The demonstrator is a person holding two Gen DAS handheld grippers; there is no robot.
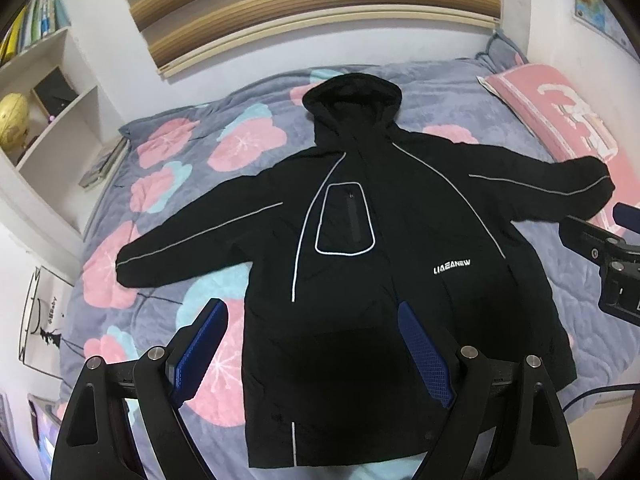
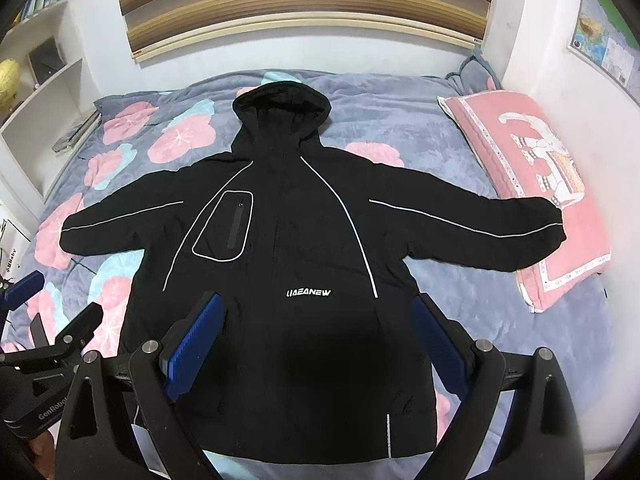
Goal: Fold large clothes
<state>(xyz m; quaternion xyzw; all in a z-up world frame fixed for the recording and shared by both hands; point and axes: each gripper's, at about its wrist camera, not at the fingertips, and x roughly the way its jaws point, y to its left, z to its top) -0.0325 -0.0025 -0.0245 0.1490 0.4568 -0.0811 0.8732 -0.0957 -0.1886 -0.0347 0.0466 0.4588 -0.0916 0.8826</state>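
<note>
Blue-padded fingers (image 1: pixel 202 354) of the left tool (image 1: pixel 316 354) are spreading wide apart over the lower part of the jacket (image 1: pixel 360 280), gripping nothing; whether they are touching the cloth I cannot tell. Likewise the right tool (image 2: pixel 320 348) is hanging wide open above the jacket's lower front, its pads (image 2: pixel 192 348) holding nothing. In the left view the right tool is showing at the right edge, and in the right view the left tool is showing at the left edge, so both are sitting side by side near the hem. Front up, the black jacket is lying flat in the middle of the bed (image 2: pixel 420 120), hood (image 2: pixel 282 104) pointing toward the wall, both sleeves stretching out to the sides. One sleeve end is lying over the pink pillow (image 2: pixel 532 168). Under the jacket a grey quilt (image 1: pixel 168 208) with pink and blue flowers is covering the bed. White shelves (image 1: pixel 60 92) with books and a gold globe (image 1: pixel 14 120) are standing beside the bed, and a striped blind (image 2: pixel 304 4) is hanging behind it.
</note>
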